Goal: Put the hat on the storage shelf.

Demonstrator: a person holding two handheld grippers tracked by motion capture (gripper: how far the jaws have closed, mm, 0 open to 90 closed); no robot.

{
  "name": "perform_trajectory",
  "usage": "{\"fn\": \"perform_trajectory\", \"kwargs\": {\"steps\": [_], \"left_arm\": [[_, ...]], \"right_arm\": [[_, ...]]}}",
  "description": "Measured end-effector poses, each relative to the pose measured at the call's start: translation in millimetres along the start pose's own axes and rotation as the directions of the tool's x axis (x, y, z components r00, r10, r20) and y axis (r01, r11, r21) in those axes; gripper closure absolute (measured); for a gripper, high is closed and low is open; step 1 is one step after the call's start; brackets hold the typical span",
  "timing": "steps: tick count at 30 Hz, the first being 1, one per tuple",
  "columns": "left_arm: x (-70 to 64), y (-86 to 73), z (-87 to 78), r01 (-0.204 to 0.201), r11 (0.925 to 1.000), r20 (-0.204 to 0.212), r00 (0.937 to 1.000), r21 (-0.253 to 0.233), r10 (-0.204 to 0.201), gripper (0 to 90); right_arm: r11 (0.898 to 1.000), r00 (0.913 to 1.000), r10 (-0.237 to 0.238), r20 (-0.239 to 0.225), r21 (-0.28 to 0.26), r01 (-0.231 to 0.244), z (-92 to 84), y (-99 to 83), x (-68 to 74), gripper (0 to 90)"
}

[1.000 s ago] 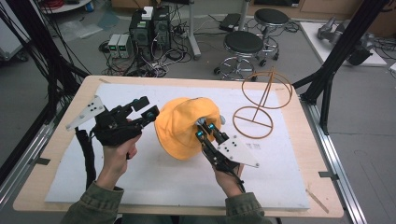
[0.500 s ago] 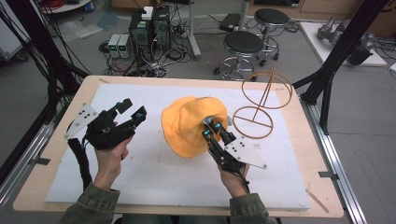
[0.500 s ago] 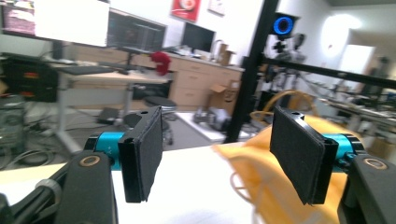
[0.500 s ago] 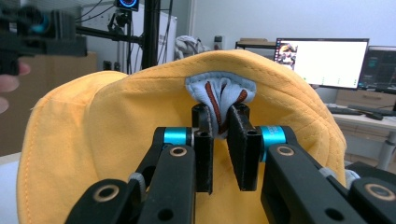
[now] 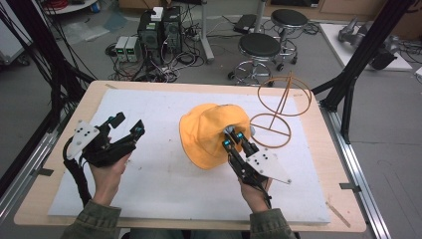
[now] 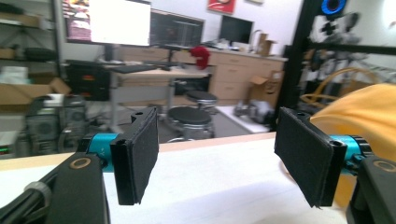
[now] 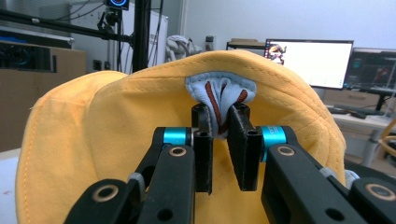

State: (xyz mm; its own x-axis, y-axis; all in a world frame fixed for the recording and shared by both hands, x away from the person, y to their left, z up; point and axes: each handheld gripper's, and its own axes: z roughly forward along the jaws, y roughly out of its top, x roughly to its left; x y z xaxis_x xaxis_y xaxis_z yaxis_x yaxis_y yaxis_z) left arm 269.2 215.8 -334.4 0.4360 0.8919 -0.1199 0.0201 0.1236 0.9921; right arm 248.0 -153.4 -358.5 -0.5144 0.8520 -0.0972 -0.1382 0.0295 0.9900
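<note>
Between the right gripper's (image 7: 219, 135) jaws, the yellow hat's (image 5: 211, 134) inner band is clamped, hat mid-worktop (image 5: 149, 199). Left gripper (image 5: 127, 127) jaws apart, holding nothing. Wire stand (image 5: 278, 107) bare; hanging apparently remains.

Sleeves: you wear olive-green cuffs on both arms.
Left gripper (image 5: 127, 125): black frame, teal collars, flat black pads (image 6: 140, 156), brass-ringed screws, grey three-cornered plate.
Right gripper (image 5: 233, 139): the same black, teal and grey build.
Cable (image 5: 77, 174): black, trailing from your left gripper.
</note>
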Motion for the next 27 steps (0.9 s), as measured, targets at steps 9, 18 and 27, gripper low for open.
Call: {"fn": "perform_trajectory", "kwargs": {"steps": [9, 18, 27], "left_arm": [[15.0, -14.2, -10.1, 0.006, 0.9998, -0.065, 0.9979, 0.017, -0.005, 29.0], [30.7, -31.0, -19.3, -0.038, 0.9990, -0.161, 0.9860, 0.024, 0.041, 27.1], [46.5, -49.0, -24.3, -0.026, 0.9980, -0.219, 0.9749, 0.058, 0.039, 26.7]], "right_arm": [[1.000, 0.9996, -0.005, 0.029, -0.009, 0.005, -10.3, 0.8, -4.6, 80.3], [1.000, 0.9983, -0.004, 0.059, -0.007, 0.005, -23.4, -0.3, -13.3, 80.2], [0.999, 0.9944, -0.011, 0.105, -0.031, 0.014, -42.7, 5.0, -27.9, 80.2]]}}
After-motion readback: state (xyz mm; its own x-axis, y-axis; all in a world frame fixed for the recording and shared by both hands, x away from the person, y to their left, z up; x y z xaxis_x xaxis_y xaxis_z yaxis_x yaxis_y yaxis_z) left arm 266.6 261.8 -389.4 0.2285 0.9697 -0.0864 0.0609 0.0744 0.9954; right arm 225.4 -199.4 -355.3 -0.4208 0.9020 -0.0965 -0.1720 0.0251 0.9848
